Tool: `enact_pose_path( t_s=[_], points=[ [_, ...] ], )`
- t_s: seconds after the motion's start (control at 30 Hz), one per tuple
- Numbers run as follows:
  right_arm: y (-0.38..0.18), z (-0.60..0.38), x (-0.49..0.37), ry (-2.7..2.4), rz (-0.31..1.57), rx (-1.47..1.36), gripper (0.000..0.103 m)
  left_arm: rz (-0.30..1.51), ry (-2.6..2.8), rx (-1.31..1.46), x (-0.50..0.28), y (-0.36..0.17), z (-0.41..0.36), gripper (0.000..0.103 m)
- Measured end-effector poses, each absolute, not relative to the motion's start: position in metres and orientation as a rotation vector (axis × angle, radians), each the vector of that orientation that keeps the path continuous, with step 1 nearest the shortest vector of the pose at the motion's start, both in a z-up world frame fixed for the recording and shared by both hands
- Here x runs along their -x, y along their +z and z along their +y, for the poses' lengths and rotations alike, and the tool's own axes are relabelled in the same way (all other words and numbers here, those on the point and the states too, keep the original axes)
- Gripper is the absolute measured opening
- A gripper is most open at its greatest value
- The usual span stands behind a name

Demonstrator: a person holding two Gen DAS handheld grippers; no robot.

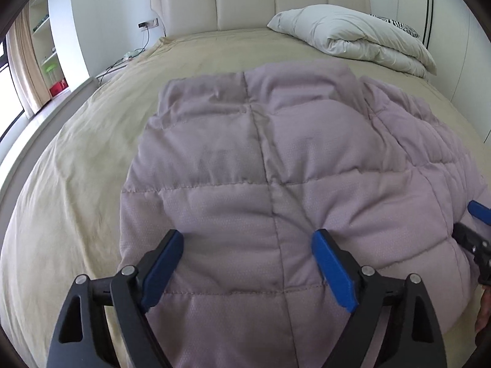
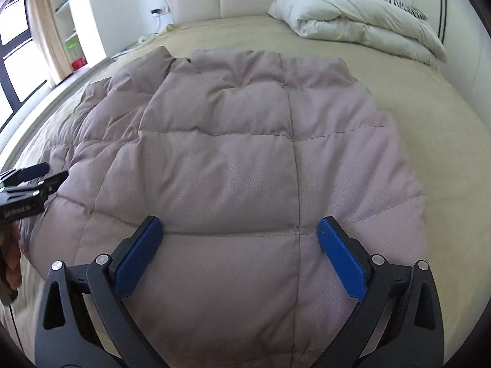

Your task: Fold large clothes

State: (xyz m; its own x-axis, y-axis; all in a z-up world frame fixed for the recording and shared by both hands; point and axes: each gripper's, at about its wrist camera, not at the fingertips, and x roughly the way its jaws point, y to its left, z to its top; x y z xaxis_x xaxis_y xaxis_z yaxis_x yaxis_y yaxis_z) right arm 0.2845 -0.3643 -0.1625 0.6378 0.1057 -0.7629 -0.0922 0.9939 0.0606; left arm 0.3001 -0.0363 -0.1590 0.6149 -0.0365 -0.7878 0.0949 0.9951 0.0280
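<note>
- I am holding my left gripper (image 1: 247, 239) over the near end of the quilted jacket (image 1: 260, 168), with its jaws standing wide apart and nothing gripped between them.
- The blue pads (image 1: 333, 265) of that gripper are hovering just above the jacket's puffy fabric, one on each side of its centre seam; I cannot tell whether they are touching the cloth.
- I am holding my right gripper (image 2: 239, 233) over the same jacket (image 2: 245, 168), nearer its right edge, and its jaws are also standing wide open and empty.
- The jacket is lying flat on the bed (image 1: 76, 168), spread across the tan sheet, with its collar end pointing toward the headboard (image 1: 245, 3).
- One side of the jacket is lying bunched in wrinkled folds, on the side away from the window (image 2: 15, 40).
- In the left wrist view, my right gripper (image 1: 478, 214) is showing at the jacket's right edge, close beside the fabric.
- In the right wrist view, my left gripper (image 2: 33, 174) is showing at the jacket's left edge, with my hand (image 2: 10, 260) behind it.
- A white folded duvet (image 1: 353, 36) is lying beyond the jacket, well apart from it, near the headboard.
- A striped pillow (image 1: 396, 24) is peeking out behind the duvet.
- A shelf unit (image 1: 46, 46) is standing beyond the jacket's left side, by the curtain (image 1: 21, 61).
</note>
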Motion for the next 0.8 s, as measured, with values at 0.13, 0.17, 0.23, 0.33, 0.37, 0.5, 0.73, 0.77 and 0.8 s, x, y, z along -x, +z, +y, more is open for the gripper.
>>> enact_pose_path(
  t_s=[0.13, 0.17, 0.23, 0.33, 0.37, 0.5, 0.73, 0.77, 0.8],
  points=[
    [-0.141, -0.372, -0.288, 0.109, 0.911, -0.007, 0.103, 0.913, -0.076, -0.059, -0.296, -0.136, -0.036, 0.08],
    [-0.127, -0.378, -0.284, 0.08, 0.854, -0.02, 0.103, 0.883, -0.08, -0.058, -0.292, -0.126, -0.038, 0.08],
    [-0.106, -0.397, -0.292, 0.002, 0.777, -0.047, 0.103, 0.816, -0.08, -0.095, -0.293, -0.11, -0.046, 0.08],
    [-0.114, -0.436, -0.322, -0.094, 0.858, -0.085, 0.103, 0.834, -0.087, -0.15, -0.316, -0.117, -0.059, 0.08],
    [-0.125, -0.442, -0.333, -0.123, 0.908, -0.076, 0.103, 0.863, -0.08, -0.15, -0.327, -0.126, -0.06, 0.08],
    [-0.186, -0.488, -0.338, -0.01, 0.986, -0.359, 0.103, 0.877, -0.065, -0.091, -0.347, -0.151, -0.049, 0.098],
    [-0.174, -0.483, -0.333, -0.049, 0.987, -0.3, 0.103, 0.882, -0.087, -0.081, -0.35, -0.158, -0.045, 0.101],
    [-0.159, -0.475, -0.33, -0.104, 0.96, -0.24, 0.101, 0.885, -0.089, -0.085, -0.35, -0.158, -0.045, 0.101],
    [-0.143, -0.465, -0.324, -0.115, 0.901, -0.195, 0.101, 0.886, -0.092, -0.088, -0.35, -0.158, -0.044, 0.102]
  ],
)
